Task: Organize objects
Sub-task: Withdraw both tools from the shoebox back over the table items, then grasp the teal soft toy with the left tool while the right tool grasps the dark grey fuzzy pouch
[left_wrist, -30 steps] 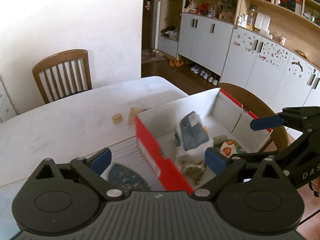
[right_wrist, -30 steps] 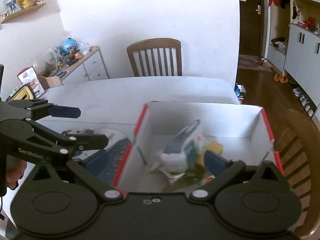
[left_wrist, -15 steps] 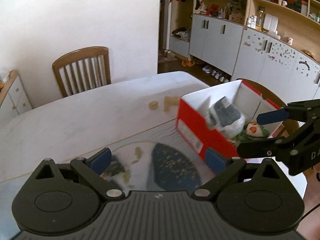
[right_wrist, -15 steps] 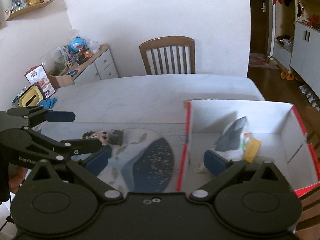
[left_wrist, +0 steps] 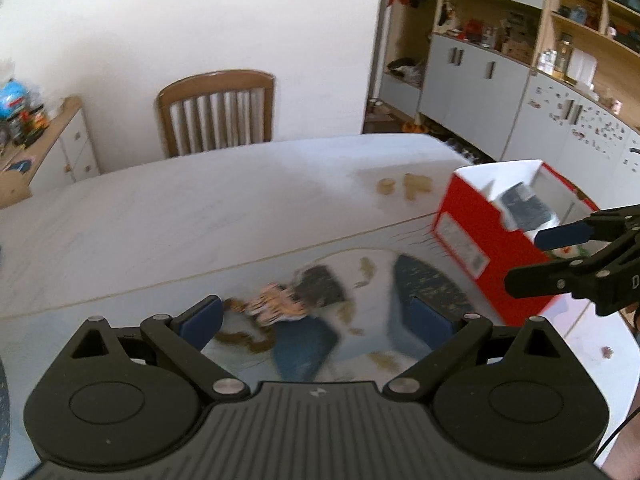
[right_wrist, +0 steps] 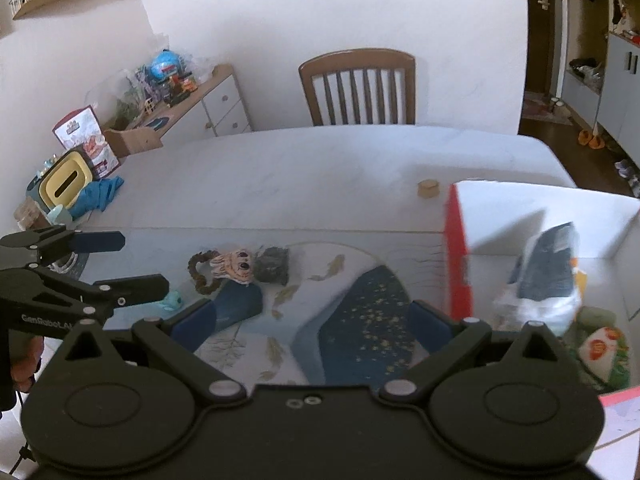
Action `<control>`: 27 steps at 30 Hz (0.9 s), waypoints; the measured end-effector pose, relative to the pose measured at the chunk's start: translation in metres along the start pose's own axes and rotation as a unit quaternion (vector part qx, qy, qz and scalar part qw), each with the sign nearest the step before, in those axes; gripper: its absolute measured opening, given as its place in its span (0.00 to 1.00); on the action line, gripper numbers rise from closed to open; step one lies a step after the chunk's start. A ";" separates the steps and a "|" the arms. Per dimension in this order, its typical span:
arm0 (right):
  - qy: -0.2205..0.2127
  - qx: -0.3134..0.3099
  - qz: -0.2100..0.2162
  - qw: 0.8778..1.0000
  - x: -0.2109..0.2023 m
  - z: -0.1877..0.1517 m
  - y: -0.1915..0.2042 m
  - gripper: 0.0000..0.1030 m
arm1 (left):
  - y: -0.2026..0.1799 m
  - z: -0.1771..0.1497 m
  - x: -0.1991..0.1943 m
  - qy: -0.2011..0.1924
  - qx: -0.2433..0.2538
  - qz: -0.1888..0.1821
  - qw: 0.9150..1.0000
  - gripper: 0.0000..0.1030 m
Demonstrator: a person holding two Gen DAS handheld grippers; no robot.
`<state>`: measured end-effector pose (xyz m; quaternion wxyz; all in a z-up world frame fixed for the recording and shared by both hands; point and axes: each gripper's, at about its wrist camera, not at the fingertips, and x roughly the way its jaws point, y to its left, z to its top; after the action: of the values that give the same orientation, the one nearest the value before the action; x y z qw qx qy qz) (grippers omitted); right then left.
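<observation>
- The left gripper (left_wrist: 316,320) is held wide open and empty, left of the red box (left_wrist: 476,256).
- A small doll (right_wrist: 234,266) is seen on the mat (right_wrist: 360,320), left of the red box.
- The right gripper (right_wrist: 312,326) is held wide open and empty, just left of the red box.
- A white bag (right_wrist: 544,280) is kept inside the red box.

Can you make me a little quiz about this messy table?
1. True or false: the red cardboard box with white inside is empty.
2. Which lies beside the pink plush toy with big dark eyes? A) a spoon B) a dark crinkly packet C) a cup
3. Fill in: both the left gripper and the right gripper are ____.

Key: 1 false, a white bag with a dark label and other things are inside; 2 B; 3 open.
</observation>
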<state>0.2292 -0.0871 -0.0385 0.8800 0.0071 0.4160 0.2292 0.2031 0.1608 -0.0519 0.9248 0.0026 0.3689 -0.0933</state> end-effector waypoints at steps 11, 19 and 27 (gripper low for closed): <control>0.011 -0.031 0.001 0.999 0.055 0.011 0.023 0.97 | 0.054 -0.036 0.033 0.042 -0.030 0.035 0.998 0.97; 0.030 -0.032 -0.005 0.999 0.098 0.023 0.030 0.95 | 0.079 -0.058 0.051 0.047 -0.044 0.036 0.997 0.97; 0.053 0.007 -0.025 0.998 0.132 0.029 0.019 0.89 | 0.085 -0.070 0.070 0.063 -0.053 0.045 0.996 0.97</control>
<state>0.3151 -0.0114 -0.1121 0.8619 -0.0089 0.4639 0.2046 0.2202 0.2378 -0.1559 0.9017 -0.0235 0.4306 -0.0317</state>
